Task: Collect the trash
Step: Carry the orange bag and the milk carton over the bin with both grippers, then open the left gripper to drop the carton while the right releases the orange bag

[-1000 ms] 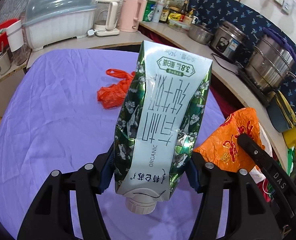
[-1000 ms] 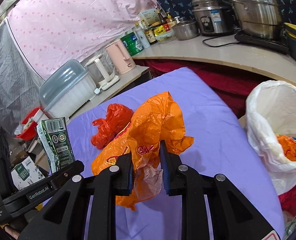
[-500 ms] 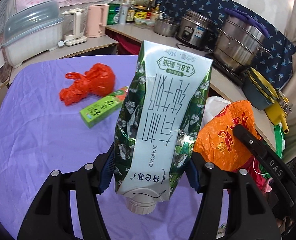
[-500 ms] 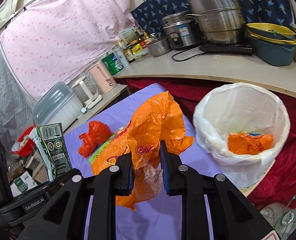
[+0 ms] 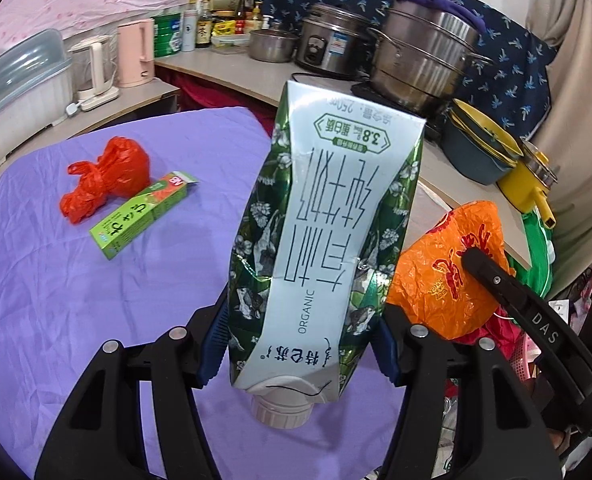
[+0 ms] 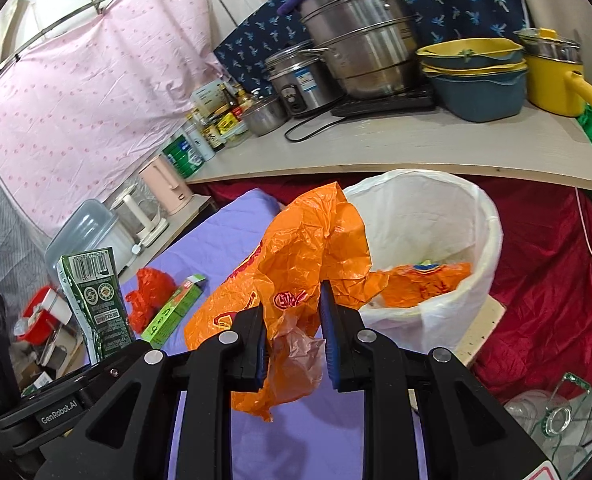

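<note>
Purple tablecloth (image 5: 75, 320) beside cluttered counter (image 6: 416, 148), lined bin (image 6: 484, 240)

A pale worktop (image 6: 436, 148) curves along the back behind the purple-covered table (image 5: 75, 300); at its right end a yellow saucepan (image 6: 556, 80) stands just beside a stack of blue and yellow basins (image 6: 476, 80); next to these a tall steel steamer pot (image 6: 360, 44) sits on a black hob, a rice cooker (image 6: 296, 80) and a small steel bowl (image 6: 263, 118) beside it; bottles and jars (image 6: 219, 120) crowd the worktop's left part, by a green tin (image 6: 181, 154); on a lower shelf stand a pink kettle (image 5: 135, 54), a clear kettle (image 5: 91, 66) and a lidded white dish box (image 5: 15, 92); pink cloth (image 6: 87, 92) and dark blue patterned cloth (image 5: 508, 48) hang behind.
</note>
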Tool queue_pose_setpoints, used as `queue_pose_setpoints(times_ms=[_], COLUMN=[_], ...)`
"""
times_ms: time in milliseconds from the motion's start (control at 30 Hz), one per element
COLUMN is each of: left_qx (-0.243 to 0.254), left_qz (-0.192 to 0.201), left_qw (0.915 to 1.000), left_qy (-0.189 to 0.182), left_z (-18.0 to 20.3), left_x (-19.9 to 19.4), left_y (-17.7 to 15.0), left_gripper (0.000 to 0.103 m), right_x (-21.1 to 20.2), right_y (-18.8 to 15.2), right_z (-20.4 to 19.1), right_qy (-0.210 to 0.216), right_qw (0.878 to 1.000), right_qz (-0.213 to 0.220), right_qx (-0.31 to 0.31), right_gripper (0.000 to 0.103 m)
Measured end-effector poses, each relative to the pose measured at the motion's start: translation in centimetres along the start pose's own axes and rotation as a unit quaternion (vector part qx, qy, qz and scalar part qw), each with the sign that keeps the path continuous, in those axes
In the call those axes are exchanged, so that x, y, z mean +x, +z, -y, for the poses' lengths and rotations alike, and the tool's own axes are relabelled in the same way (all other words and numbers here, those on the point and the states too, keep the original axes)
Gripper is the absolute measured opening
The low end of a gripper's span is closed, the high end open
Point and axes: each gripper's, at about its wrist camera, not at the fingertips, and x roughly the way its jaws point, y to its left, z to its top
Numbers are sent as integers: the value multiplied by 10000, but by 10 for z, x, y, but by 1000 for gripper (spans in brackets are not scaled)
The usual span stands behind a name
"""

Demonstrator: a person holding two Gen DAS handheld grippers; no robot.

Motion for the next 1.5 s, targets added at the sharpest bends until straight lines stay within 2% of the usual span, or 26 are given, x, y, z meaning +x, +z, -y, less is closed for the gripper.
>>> queue_pose_setpoints(times_ms=[567,833,1133,1333,1500], left_qx=[582,780,873,1019,832], left_qz=[-248,-439,-625,-379,-239], left_qw=[9974,9948,9925,9925,9949], left_qy=[-352,-479,-590,-551,-511], left_z=[79,105,120,128,113], left_x=[40,75,115,129,126], left_y=[13,25,42,61,77], left_gripper=[57,58,57,62,62], right_x=[-24,-23,-8,4,16], right_y=[22,31,34,38,40], right_z=[77,107,129,132,124], right_qy=[-467,-705,-923,-967,-942], right_qw=[9969,9932,9904,9903,9918], right_qz=[388,532,460,387,289], right_qx=[508,758,918,921,818], right_gripper=[21,21,21,21,21])
